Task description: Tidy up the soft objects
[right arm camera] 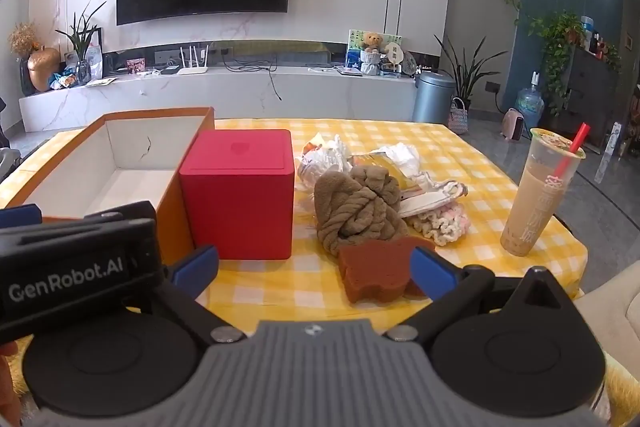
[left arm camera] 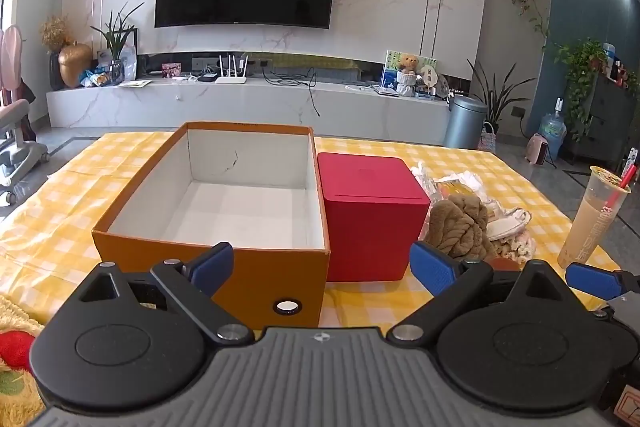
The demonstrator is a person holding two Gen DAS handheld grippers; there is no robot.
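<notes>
An open orange box (left arm camera: 256, 275) with a white, empty inside stands on the yellow checked tablecloth (left arm camera: 80, 187); it also shows at the left of the right wrist view (right arm camera: 176, 211). A brown knotted towel (right arm camera: 356, 211) lies right of the red box, also seen in the left wrist view (left arm camera: 460, 223). A rust-brown sponge (right arm camera: 376, 275) lies just in front of the towel, a pink-and-cream knit piece (right arm camera: 436, 227) to its right. My left gripper (left arm camera: 322, 269) is open in front of the orange box. My right gripper (right arm camera: 314, 269) is open, just short of the sponge.
A closed red box (right arm camera: 240, 195) stands against the orange box's right side. Crumpled white wrappers (right arm camera: 324, 159) lie behind the towel. A milk tea cup (right arm camera: 536, 195) with a red straw stands at the table's right edge. A plush toy (left arm camera: 16, 347) lies at lower left.
</notes>
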